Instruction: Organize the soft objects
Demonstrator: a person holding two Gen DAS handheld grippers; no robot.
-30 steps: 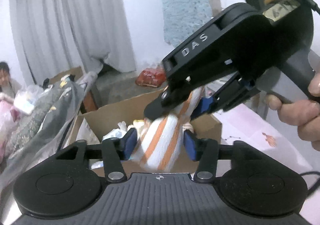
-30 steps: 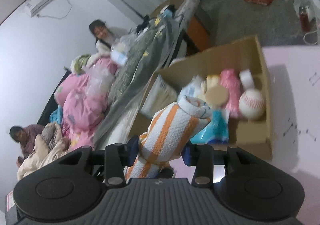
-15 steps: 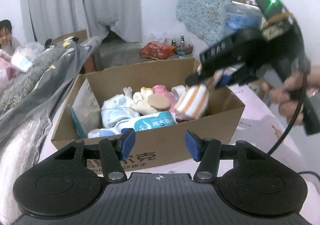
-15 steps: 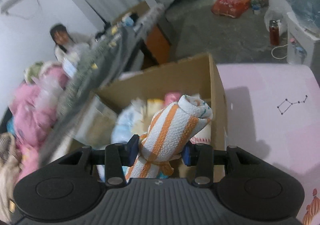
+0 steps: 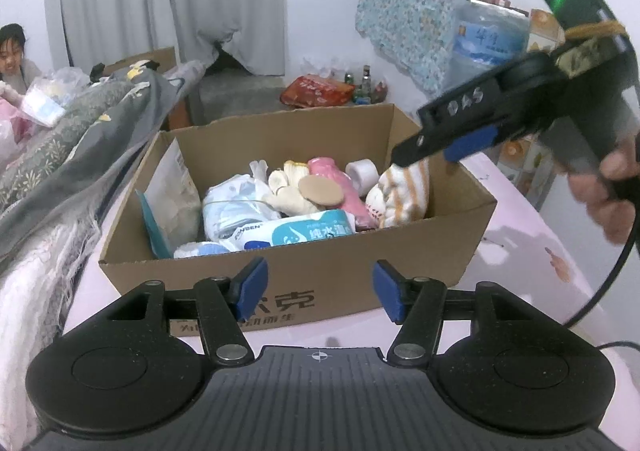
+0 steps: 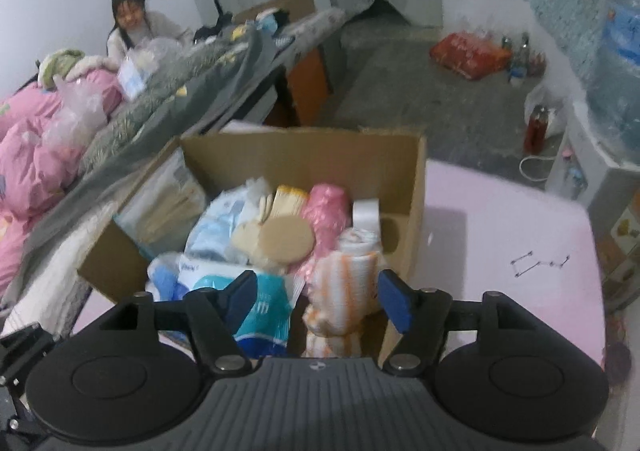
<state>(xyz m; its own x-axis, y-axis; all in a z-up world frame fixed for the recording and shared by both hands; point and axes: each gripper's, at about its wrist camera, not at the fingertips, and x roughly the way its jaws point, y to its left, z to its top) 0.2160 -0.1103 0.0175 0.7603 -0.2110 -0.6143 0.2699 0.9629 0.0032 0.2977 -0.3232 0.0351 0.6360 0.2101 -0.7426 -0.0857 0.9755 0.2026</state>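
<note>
- Towel roll point(image 5: 404, 191), orange/white striped, is seen inside cardboard box point(image 5: 280, 283) at its right end, leaning on the right wall, w/ a white tape roll point(image 5: 362, 173) at its 11 o'clock.
- Right gripper point(image 6: 316, 301) is held over the box; its jaws have just been opening and are spread, the towel roll point(image 6: 346, 291) between them but the pads off it.
- Left gripper point(image 5: 318, 291) is held at the box's 6 o'clock, fingers spread, nothing between them.
- Wipes pack point(image 5: 296, 233), pink bundle point(image 5: 334, 183) and gloves point(image 5: 288, 187) are packed at the towel's 9 o'clock.
- Box is set on a pink table point(image 6: 500, 235).
</note>
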